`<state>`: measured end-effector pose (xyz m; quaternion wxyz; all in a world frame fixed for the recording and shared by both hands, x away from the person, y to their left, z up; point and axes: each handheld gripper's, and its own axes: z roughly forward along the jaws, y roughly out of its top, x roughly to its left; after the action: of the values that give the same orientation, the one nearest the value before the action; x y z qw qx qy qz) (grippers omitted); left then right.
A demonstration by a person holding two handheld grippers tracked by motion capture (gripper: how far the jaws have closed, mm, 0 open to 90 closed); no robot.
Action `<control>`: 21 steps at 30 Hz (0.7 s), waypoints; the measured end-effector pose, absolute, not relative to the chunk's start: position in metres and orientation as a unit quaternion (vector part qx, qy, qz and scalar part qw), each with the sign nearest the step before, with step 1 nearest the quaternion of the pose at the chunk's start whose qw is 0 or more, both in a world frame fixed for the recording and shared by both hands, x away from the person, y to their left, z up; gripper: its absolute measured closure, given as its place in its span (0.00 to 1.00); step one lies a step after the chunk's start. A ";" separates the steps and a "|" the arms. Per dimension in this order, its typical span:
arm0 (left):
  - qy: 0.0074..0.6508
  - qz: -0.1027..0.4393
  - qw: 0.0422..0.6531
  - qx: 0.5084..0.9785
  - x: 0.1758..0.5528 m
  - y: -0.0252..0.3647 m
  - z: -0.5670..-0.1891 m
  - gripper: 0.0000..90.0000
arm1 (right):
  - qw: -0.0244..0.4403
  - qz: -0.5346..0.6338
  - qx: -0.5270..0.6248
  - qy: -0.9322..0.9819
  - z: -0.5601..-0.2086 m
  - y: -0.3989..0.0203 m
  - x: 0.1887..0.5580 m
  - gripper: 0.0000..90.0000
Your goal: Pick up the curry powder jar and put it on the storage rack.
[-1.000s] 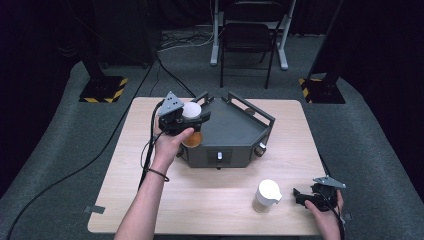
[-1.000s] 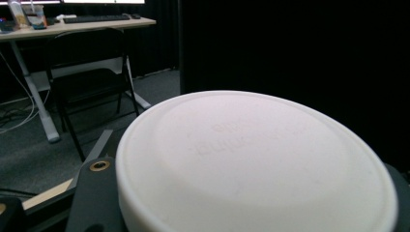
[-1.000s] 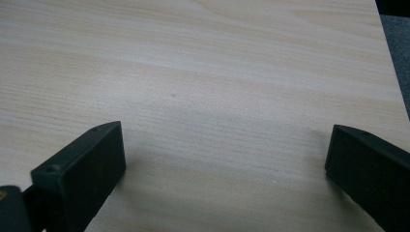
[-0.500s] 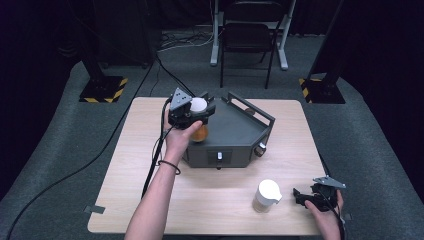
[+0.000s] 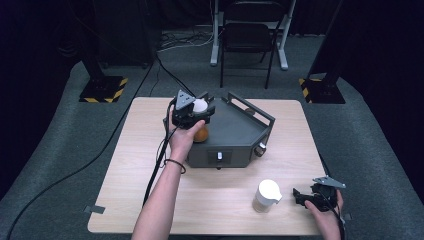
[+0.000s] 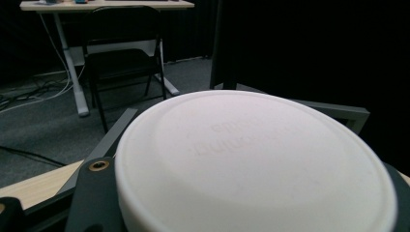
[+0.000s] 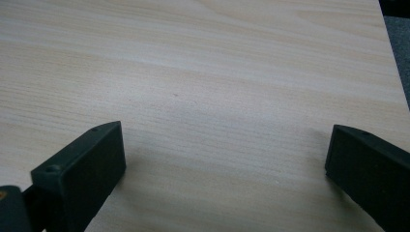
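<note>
An orange bottle (image 5: 201, 134) with a white cap (image 5: 200, 105) hangs over the left part of a dark grey box (image 5: 240, 131) in the high view. My left gripper (image 5: 196, 113) is shut on it near the cap. In the left gripper view the white cap (image 6: 251, 159) sits right in front of the lens, between the black jaws. At the table's front right corner my right gripper (image 5: 300, 196) rests low, open. In the right gripper view its jaws stand wide apart over bare wood, right gripper (image 7: 225, 164) holding nothing.
A white bottle (image 5: 266, 196) stands on the wooden table (image 5: 150, 190) just left of the right gripper. The grey box has a raised rail (image 5: 252, 107) at the back and a knob (image 5: 219, 156) on its front. A chair (image 5: 247, 37) stands beyond the table.
My left hand has carried the orange bottle to the right and a little down, from the box's left edge to above its top. The right gripper has stayed put.
</note>
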<state>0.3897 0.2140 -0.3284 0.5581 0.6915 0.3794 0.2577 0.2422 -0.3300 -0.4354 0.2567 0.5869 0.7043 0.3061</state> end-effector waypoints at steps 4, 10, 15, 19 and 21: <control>0.389 0.259 0.564 0.681 0.388 0.215 -0.333 0.41 | 0.257 0.306 0.586 0.705 -0.435 -0.330 0.242 0.00; 0.385 0.264 0.560 0.684 0.386 0.214 -0.333 0.40 | 0.256 0.306 0.586 0.705 -0.435 -0.330 0.242 0.00; 0.382 0.264 0.558 0.688 0.383 0.215 -0.333 0.40 | 0.256 0.306 0.587 0.704 -0.435 -0.330 0.243 0.00; 0.385 0.263 0.555 0.689 0.381 0.216 -0.330 0.35 | 0.257 0.306 0.587 0.704 -0.435 -0.329 0.243 0.00; 0.388 0.259 0.558 0.686 0.379 0.219 -0.328 0.29 | 0.257 0.306 0.587 0.704 -0.435 -0.329 0.243 0.00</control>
<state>0.3794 0.2186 -0.3279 0.5583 0.6860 0.3880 0.2590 0.2428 -0.3290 -0.4355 0.2566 0.5869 0.7042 0.3063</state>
